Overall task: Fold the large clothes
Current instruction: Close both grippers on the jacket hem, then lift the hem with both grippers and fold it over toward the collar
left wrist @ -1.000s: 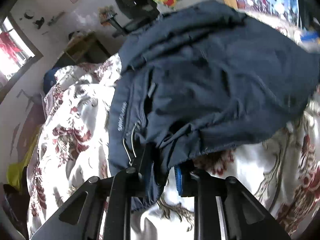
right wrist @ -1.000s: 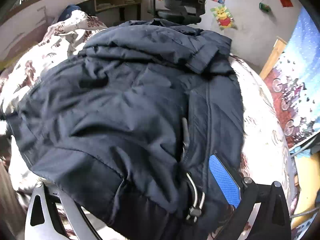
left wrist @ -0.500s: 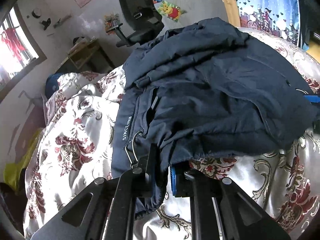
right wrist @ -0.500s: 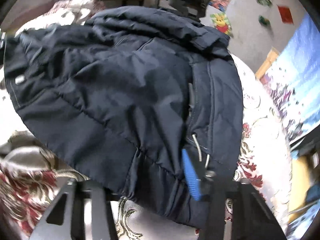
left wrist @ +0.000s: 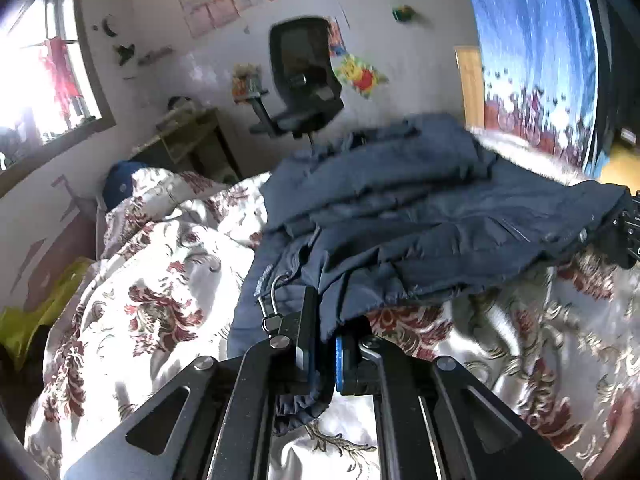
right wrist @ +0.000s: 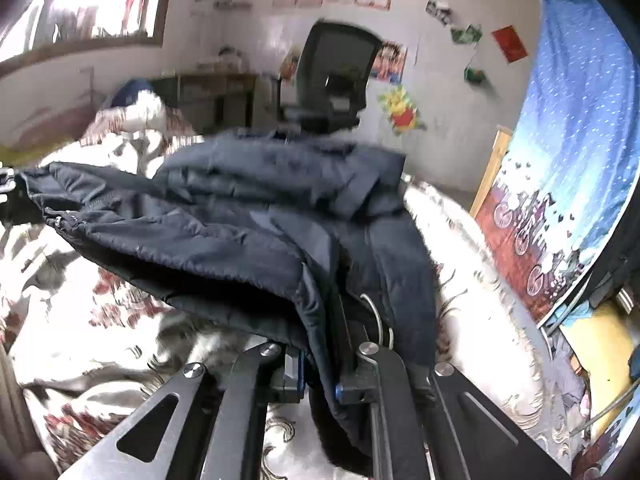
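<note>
A dark navy padded jacket (left wrist: pixel 420 216) lies on a floral bedspread (left wrist: pixel 160 280), with its near hem lifted off the bed. My left gripper (left wrist: pixel 326 344) is shut on the hem's left corner, beside a drawcord loop (left wrist: pixel 272 296). My right gripper (right wrist: pixel 320 364) is shut on the hem's right corner, and the cloth drapes over its fingers (right wrist: pixel 344 360). The hem stretches between the two. In the left wrist view the right gripper (left wrist: pixel 628 232) shows at the right edge. In the right wrist view the left gripper (right wrist: pixel 6 188) shows at the far left.
A black office chair (left wrist: pixel 304 80) and a wooden desk (left wrist: pixel 188 140) stand beyond the bed by the wall. A window (left wrist: pixel 40 80) is at the left. A blue patterned curtain (right wrist: pixel 560 160) hangs on the right. A yellow item (left wrist: pixel 36 312) lies left of the bed.
The right gripper went from wide open around the hem to shut on it. Both grippers rose and drew back, lifting the hem off the bedspread and stretching it.
</note>
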Available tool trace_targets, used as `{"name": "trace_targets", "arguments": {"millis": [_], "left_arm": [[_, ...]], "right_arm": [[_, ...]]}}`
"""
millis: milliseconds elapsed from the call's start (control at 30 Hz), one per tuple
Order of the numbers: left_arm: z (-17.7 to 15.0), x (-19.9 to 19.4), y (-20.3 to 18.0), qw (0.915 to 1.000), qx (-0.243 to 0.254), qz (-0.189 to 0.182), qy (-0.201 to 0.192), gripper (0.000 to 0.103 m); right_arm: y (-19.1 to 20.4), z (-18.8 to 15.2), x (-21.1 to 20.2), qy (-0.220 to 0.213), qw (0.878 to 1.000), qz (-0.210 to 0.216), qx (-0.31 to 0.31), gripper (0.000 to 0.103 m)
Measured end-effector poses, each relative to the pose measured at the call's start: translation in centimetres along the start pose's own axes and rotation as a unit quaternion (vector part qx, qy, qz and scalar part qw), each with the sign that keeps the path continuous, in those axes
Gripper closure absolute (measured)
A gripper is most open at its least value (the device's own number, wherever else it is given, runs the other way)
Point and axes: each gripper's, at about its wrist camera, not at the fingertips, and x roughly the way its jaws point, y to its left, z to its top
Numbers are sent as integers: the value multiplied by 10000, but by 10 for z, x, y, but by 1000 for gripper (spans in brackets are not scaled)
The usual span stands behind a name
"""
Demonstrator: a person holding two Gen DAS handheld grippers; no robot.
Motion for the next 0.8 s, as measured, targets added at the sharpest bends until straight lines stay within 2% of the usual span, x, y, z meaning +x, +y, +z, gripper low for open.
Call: {"name": "trace_targets", "arguments": {"millis": [100, 167, 333, 500, 667, 800], "left_arm": [[2, -24, 3, 9997, -100, -22, -227, 99], [4, -39, 6, 9993, -175, -51, -327, 99], [9, -69, 13, 9984, -308, -123, -451, 99], [17, -102, 14, 9965, -378, -107, -740, 99], [33, -115, 14, 9950, -311, -89, -940, 99], [45, -99, 19, 9951, -338, -90, -927, 99]], "right_arm": [[-1, 7, -23, -316, 9995, -5, 61, 94], [-4, 11, -41, -526, 9983, 145, 210, 94], [-3, 16, -75, -867, 9957, 230, 239, 94], [-4, 26, -101, -1153, 9922, 316, 342, 94], [-7, 41, -110, -1307, 9902, 306, 374, 95], [-8, 54, -91, -1186, 9917, 304, 383, 95]]}}
